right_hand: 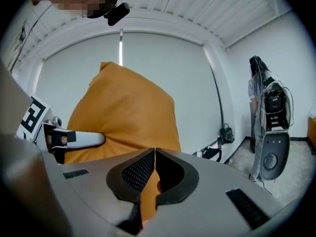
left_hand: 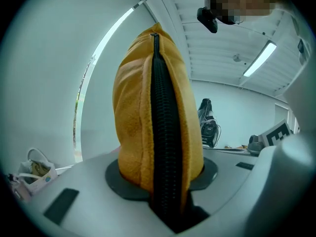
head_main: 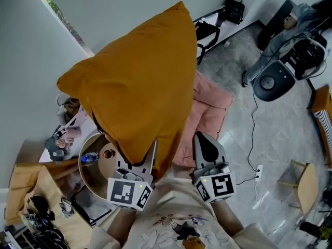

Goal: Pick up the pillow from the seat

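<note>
Together, left hand-held gripper (left_hand: 165, 181) and right hand-held gripper (right_hand: 155, 162) clamp the pillow (head_main: 140, 82).

Matt, fleecy cloth pillow (head_main: 140, 82) with a black toothed zip (left_hand: 165, 147)
Smooth grey plastic is seen on the left tool (left_hand: 165, 194); dark cross-hatched pads (right_hand: 137, 172) are set inside the right tool (right_hand: 154, 174).
</note>
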A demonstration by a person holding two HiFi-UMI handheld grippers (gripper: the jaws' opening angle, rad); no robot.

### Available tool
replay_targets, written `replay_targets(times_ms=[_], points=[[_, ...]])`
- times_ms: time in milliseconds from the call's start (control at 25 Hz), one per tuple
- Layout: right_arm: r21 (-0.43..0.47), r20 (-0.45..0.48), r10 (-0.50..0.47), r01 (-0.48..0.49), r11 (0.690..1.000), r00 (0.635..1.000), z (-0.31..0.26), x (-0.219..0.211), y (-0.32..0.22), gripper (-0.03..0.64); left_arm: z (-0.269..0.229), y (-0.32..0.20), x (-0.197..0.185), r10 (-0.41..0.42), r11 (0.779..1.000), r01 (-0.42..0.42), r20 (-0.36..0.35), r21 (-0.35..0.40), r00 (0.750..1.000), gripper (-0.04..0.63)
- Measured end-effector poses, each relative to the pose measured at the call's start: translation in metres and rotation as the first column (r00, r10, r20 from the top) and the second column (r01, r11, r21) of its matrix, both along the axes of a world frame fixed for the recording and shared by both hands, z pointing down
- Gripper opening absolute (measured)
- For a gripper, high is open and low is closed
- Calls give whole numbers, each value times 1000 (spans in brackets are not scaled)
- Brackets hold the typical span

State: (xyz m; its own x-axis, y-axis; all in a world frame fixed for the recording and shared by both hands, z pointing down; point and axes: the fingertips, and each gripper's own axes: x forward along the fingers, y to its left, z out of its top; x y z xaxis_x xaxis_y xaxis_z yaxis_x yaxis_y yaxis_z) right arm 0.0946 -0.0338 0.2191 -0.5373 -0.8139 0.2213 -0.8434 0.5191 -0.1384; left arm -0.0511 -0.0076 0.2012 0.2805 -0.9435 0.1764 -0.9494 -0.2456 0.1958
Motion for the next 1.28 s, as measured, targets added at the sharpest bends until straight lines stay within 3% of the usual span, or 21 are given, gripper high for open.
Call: replay_targets(times_ms=[320, 680, 1000, 1280], points=[[11, -36, -30, 31, 999, 999, -6, -22, 27, 23, -4, 25, -11, 86, 996, -86, 1, 10, 996, 160], [14, 6, 35, -35, 999, 999, -1, -48, 69, 23, 11, 60, -27, 166, 986, -165, -10, 17, 986, 161], [18, 31, 60, -60, 998, 998, -9, -36, 87, 23, 12, 76, -18, 147, 989, -147, 17, 19, 989, 167], [-6, -4, 63, -63, 998, 998, -4, -30, 100, 20, 16, 97, -5, 117, 993, -117, 7, -8, 993, 167]])
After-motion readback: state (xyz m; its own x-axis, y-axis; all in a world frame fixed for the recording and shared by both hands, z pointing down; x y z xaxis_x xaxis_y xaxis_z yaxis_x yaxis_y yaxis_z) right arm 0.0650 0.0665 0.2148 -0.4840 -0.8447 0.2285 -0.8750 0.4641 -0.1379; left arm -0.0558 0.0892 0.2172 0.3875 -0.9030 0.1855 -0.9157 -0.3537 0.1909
